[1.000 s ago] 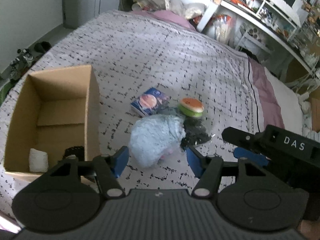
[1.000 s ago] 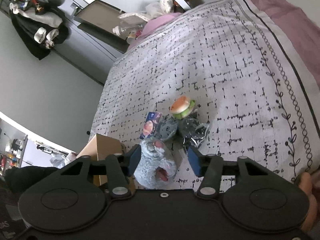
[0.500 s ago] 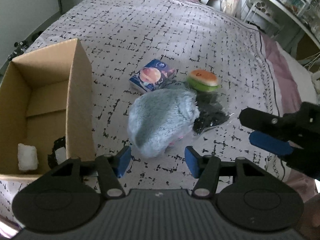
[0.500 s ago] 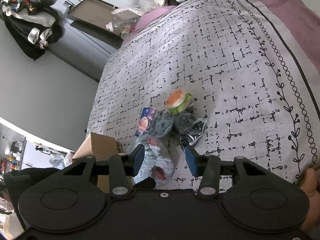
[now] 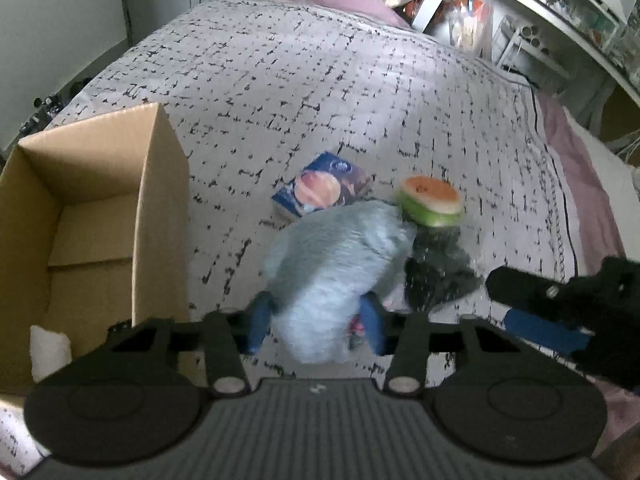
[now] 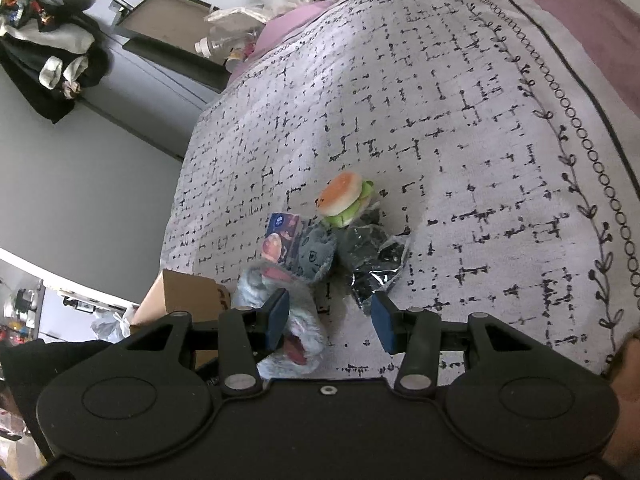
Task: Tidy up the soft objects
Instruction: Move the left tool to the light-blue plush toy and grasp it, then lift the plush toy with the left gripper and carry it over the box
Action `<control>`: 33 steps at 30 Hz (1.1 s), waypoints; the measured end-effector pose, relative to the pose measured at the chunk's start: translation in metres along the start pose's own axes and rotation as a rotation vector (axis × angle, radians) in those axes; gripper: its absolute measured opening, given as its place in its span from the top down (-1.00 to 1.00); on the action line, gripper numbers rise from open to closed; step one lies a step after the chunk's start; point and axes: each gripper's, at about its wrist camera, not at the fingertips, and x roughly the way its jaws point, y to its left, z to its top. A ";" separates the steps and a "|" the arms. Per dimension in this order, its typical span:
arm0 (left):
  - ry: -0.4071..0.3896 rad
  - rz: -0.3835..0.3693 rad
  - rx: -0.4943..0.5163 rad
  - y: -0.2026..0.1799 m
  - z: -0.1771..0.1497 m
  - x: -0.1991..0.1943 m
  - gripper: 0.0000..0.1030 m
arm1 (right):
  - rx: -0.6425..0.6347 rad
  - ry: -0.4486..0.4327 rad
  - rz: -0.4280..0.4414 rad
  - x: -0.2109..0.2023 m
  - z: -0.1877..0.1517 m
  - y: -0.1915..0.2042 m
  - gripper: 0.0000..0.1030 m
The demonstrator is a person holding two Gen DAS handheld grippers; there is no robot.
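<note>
A fluffy light-blue plush toy (image 5: 332,272) lies on the patterned bedspread (image 5: 320,80). My left gripper (image 5: 314,326) has its blue fingers on both sides of the plush's near end, pressing into the fur. The plush also shows in the right wrist view (image 6: 288,320). Beyond it lie a burger-shaped toy (image 5: 430,200), a blue packet with a planet picture (image 5: 320,192), a small grey plush (image 6: 316,254) and a dark crinkly plastic bag (image 5: 436,276). My right gripper (image 6: 328,320) is open and empty above the bed; it also shows in the left wrist view (image 5: 560,312).
An open cardboard box (image 5: 92,216) stands on the bed at the left, close to the plush, with a white soft item (image 5: 50,350) inside. White shelves (image 5: 560,8) stand beyond the bed's far right. A pink pillow (image 6: 296,24) lies at the head.
My left gripper has moved forward over the light-blue plush and its fingers have closed in around it. The right gripper has stayed open and shifted slightly.
</note>
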 end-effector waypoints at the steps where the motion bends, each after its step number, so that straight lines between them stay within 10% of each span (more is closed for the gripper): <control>1: -0.005 -0.004 -0.008 0.002 0.002 0.001 0.18 | 0.001 0.005 0.003 0.003 0.000 0.001 0.10; 25: -0.015 -0.176 -0.182 0.035 0.020 -0.023 0.42 | -0.007 0.064 0.117 0.018 -0.009 0.017 0.14; 33: -0.030 -0.204 -0.207 0.036 0.015 -0.047 0.42 | -0.099 0.034 0.176 0.002 -0.016 0.033 0.72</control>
